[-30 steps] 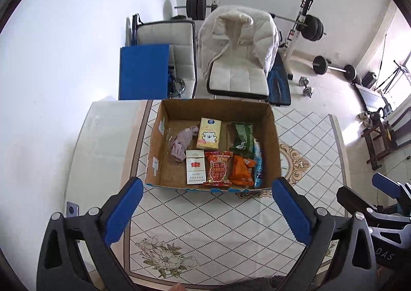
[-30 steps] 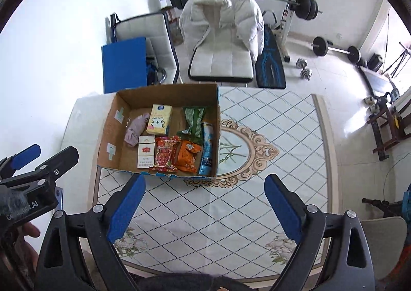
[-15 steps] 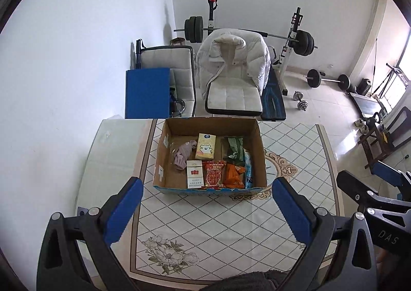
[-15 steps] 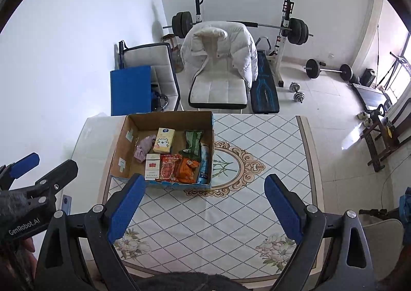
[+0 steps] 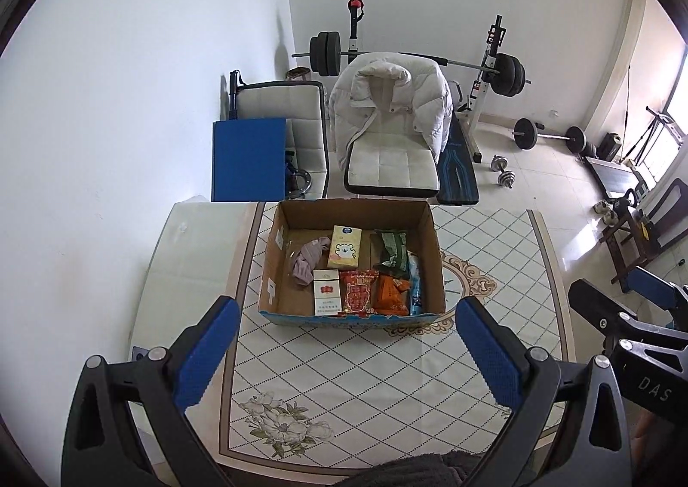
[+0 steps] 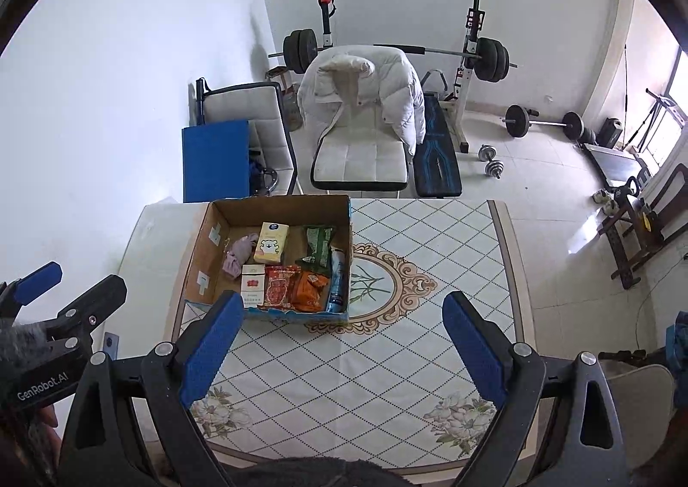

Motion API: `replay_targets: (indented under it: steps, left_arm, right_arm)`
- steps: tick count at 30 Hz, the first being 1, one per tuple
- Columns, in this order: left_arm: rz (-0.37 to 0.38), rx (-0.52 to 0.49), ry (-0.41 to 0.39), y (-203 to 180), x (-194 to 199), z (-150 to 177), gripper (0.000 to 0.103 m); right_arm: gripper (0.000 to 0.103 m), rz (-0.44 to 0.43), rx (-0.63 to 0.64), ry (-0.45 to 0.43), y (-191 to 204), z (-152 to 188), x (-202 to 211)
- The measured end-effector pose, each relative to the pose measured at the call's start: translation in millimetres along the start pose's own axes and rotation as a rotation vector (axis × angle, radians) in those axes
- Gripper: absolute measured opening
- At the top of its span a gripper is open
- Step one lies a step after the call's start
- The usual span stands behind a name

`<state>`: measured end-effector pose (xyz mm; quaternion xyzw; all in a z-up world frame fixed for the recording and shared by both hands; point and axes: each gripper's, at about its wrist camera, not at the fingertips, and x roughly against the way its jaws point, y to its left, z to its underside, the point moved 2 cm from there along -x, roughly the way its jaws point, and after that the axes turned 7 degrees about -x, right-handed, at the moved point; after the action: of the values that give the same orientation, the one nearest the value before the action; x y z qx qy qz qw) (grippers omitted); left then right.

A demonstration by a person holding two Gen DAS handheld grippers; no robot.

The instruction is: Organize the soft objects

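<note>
Cardboard box (image 5: 352,259) at the table's (image 5: 370,366) far-left edge, holding snack packets (image 5: 359,291) and tissues (image 5: 344,247), looking farther away than before; both claws, left (image 5: 344,353) and right (image 6: 344,347), gaping wide, empty.

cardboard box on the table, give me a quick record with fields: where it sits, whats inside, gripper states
box: cardboard box, open top, on the tiled table
inside, near row: white-red pack, red packet, orange packet, blue bottle
inside, far row: pink cloth, yellow tissue pack, green packet
left gripper: open, empty, short of the box
right gripper: open, empty
</note>
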<state>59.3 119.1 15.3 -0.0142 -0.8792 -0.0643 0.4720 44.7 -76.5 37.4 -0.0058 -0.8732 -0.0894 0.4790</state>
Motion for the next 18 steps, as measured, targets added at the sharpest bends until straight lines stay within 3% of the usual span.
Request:
replay_targets:
  steps: [18]
  left_arm:
    - [0.023,0.021,-0.009,-3,-2,2,0.103]
  right_arm:
    - [0.096,0.043,-0.024,0.002,-15,8,0]
